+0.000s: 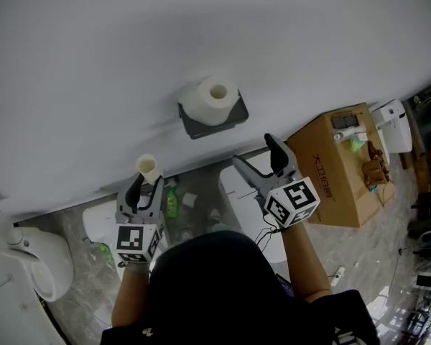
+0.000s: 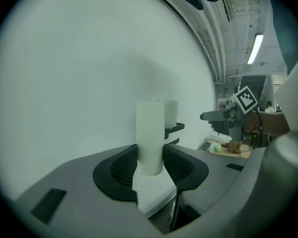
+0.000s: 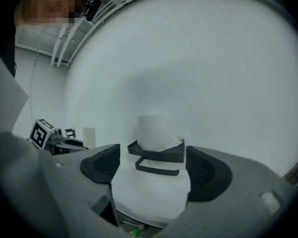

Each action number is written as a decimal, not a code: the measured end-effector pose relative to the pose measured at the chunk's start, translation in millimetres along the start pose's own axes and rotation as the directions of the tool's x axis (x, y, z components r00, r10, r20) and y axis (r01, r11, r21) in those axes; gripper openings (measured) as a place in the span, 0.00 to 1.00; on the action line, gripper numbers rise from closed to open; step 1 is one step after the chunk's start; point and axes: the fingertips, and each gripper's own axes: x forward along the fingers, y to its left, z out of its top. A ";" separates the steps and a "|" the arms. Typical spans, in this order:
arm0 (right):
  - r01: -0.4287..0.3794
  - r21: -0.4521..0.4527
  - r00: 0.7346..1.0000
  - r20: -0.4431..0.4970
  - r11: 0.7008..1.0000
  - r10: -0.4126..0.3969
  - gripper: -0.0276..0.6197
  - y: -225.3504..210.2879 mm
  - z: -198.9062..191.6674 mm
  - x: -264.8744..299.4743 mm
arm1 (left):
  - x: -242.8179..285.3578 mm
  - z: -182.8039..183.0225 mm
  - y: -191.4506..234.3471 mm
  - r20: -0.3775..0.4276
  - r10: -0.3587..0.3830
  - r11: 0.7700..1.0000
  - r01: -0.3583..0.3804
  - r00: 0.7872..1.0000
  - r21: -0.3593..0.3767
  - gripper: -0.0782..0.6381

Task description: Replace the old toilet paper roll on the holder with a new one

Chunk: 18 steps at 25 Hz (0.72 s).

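Observation:
A full white toilet paper roll (image 1: 212, 99) stands on the dark wall-mounted holder (image 1: 226, 124). Below and left of it, my left gripper (image 1: 147, 182) is shut on a bare cardboard tube (image 1: 148, 167), held upright. In the left gripper view the tube (image 2: 150, 138) sits between the pads, with the holder (image 2: 174, 129) beyond it. My right gripper (image 1: 256, 153) is open and empty, just below and right of the holder. In the right gripper view the roll (image 3: 156, 132) and holder (image 3: 159, 152) lie straight ahead, clear of the jaws.
A plain white wall fills the background. A cardboard box (image 1: 345, 167) with small items on top stands at the right. A white toilet (image 1: 39, 257) is at the lower left. A green bottle (image 1: 172, 203) and white fixtures sit on the floor below the grippers.

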 end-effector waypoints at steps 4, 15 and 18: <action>0.031 0.017 0.999 -0.006 0.999 -0.031 0.52 1.5 -14.0 -20.8 | 8.0 1.2 -17.3 -0.006 -0.058 0.998 0.058 0.998 0.015 0.36; 0.069 -0.023 0.997 -0.013 0.997 -0.070 0.15 21.7 -41.5 -52.8 | 22.7 6.3 -47.7 0.004 -0.177 0.984 0.177 0.984 0.023 0.36; 0.064 -0.034 0.998 -0.011 0.997 -0.065 0.10 26.5 -43.7 -59.2 | 25.3 9.3 -55.6 0.011 -0.194 0.981 0.193 0.981 0.018 0.36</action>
